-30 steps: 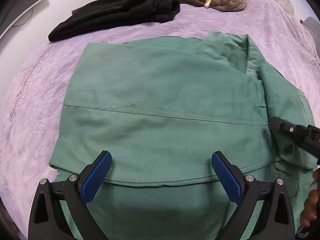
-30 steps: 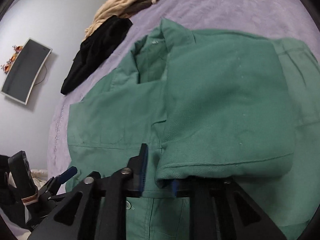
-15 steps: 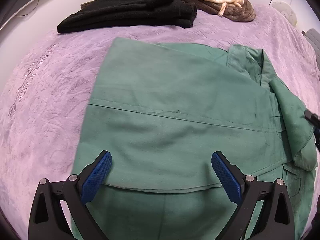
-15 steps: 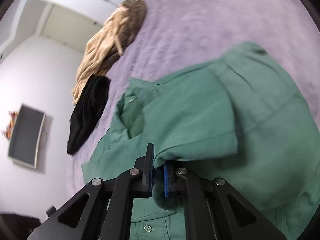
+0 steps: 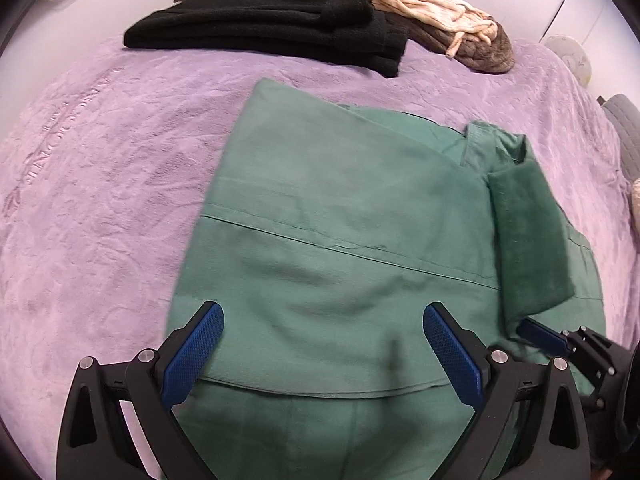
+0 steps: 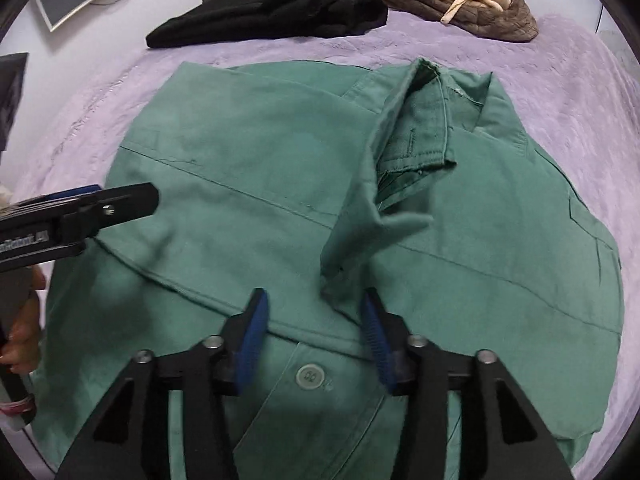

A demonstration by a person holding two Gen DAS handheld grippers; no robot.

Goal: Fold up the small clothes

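Green shirt [image 6: 260, 184] is lying beneath both hand-held grippers: left hand-held gripper [image 5: 322, 354] hovering spread, right hand-held gripper [image 6: 314, 340] opening, sleeve [image 6: 360, 248] resting unpinched. Only the right view is showing a button [image 6: 309, 376].

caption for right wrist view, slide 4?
Right tongs opening over a folded-in sleeve of the green shirt on the purple blanket.
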